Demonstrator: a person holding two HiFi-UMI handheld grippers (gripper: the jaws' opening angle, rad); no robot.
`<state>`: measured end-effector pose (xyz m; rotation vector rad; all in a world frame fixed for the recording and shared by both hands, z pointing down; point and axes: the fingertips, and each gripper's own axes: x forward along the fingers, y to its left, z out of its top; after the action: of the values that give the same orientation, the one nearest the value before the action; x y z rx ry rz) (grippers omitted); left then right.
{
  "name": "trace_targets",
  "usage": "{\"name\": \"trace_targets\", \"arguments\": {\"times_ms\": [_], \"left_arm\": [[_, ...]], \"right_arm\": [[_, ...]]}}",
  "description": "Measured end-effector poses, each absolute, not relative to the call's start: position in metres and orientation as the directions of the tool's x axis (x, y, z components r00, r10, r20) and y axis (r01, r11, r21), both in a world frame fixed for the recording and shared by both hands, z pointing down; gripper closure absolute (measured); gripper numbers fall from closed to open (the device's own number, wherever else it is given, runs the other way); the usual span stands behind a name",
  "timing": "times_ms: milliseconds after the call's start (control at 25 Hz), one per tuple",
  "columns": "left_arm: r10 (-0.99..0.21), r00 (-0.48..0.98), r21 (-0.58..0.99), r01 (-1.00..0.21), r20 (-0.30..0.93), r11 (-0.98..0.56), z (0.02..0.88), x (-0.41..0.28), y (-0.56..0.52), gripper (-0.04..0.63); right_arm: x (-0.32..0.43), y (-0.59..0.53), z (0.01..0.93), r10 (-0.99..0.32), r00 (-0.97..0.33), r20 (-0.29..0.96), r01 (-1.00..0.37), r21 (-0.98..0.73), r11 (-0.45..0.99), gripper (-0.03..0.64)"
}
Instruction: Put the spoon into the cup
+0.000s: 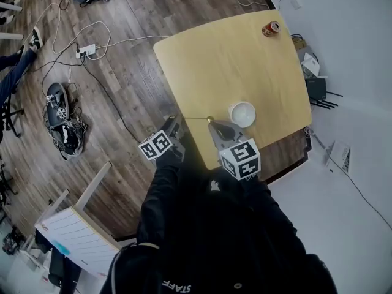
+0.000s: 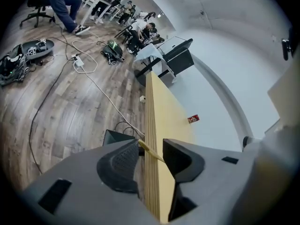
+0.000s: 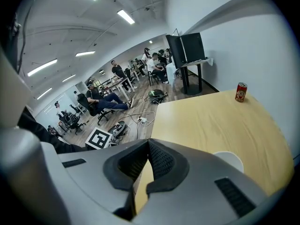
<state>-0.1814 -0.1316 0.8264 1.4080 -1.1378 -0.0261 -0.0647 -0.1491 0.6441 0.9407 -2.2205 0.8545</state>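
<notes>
A thin gold spoon [image 1: 197,119] lies level across the near left edge of the yellow table [image 1: 233,60], bowl end toward the white cup [image 1: 242,114]. My left gripper [image 1: 177,122] stands open at the handle end, off the table's edge. In the left gripper view the handle [image 2: 150,150] runs slantwise through the wide gap of that gripper [image 2: 151,149], and the pads do not press on it. My right gripper [image 1: 215,125] is shut at the bowl end, just left of the cup. In the right gripper view its tips [image 3: 147,144] meet and the spoon is hidden; the cup's rim [image 3: 228,159] shows to the right.
A red can [image 1: 271,28] stands at the table's far right corner. Cables, a power strip [image 1: 86,50] and a bag lie on the wood floor to the left. A white chair [image 1: 76,228] stands near my left side. People sit at desks far off.
</notes>
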Motion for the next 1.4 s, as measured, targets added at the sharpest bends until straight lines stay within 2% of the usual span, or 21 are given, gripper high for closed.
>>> {"name": "trace_targets", "arguments": {"times_ms": [80, 160, 480, 880, 1120, 1400], "left_arm": [[-0.631, 0.521, 0.786, -0.564, 0.576, 0.252, 0.824, -0.182, -0.133, 0.500], [-0.644, 0.517, 0.793, -0.555, 0.564, 0.250, 0.824, -0.186, -0.132, 0.523], [-0.714, 0.541, 0.864, -0.469, 0.445, 0.183, 0.788, -0.179, -0.142, 0.552], [-0.729, 0.576, 0.876, -0.478, 0.371, 0.069, 0.748, -0.164, -0.153, 0.560], [-0.745, 0.599, 0.886, -0.464, 0.293, -0.024, 0.705, -0.154, -0.165, 0.560], [-0.757, 0.632, 0.895, -0.419, 0.166, -0.154, 0.646, -0.132, -0.187, 0.560]], "right_arm": [[-0.064, -0.148, 0.645, -0.402, -0.584, 0.705, -0.772, -0.329, 0.545, 0.595], [-0.065, -0.147, 0.644, -0.402, -0.584, 0.705, -0.772, -0.330, 0.543, 0.595], [-0.065, -0.141, 0.637, -0.415, -0.590, 0.692, -0.777, -0.347, 0.525, 0.595], [-0.041, -0.141, 0.628, -0.464, -0.564, 0.684, -0.808, -0.338, 0.483, 0.595], [-0.007, -0.144, 0.618, -0.529, -0.520, 0.671, -0.848, -0.334, 0.411, 0.595], [0.053, -0.150, 0.609, -0.623, -0.407, 0.668, -0.913, -0.301, 0.274, 0.595]]}}
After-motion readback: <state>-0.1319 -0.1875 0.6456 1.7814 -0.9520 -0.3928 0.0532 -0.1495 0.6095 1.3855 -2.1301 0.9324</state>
